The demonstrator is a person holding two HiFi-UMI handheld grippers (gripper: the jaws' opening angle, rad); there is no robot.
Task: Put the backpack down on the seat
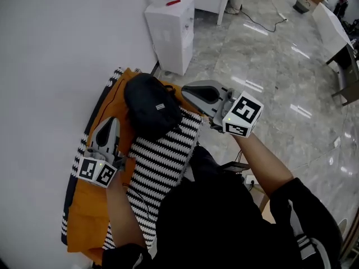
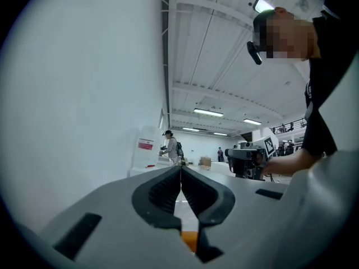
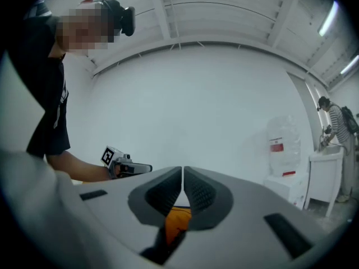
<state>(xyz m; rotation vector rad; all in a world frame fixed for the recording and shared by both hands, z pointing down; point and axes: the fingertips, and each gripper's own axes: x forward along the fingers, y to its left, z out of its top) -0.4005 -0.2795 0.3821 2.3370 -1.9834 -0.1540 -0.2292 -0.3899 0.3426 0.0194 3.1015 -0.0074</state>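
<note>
The black backpack (image 1: 150, 106) lies on the seat (image 1: 90, 206), which is covered by an orange cloth and a black-and-white striped blanket (image 1: 162, 156). My left gripper (image 1: 112, 120) hangs to the left of the backpack, apart from it. Its jaws are shut (image 2: 180, 170) with nothing between them. My right gripper (image 1: 185, 89) is raised to the right of the backpack, also clear of it. In the right gripper view its jaws (image 3: 183, 170) meet at the tips and hold nothing. Both grippers point level, each facing the other.
A white wall runs along the seat's left side. A white water dispenser (image 1: 171, 32) stands beyond the seat on the glossy stone floor (image 1: 269, 66). White tables (image 1: 331, 27) stand far right. A person in a striped shirt (image 2: 171, 147) is far off.
</note>
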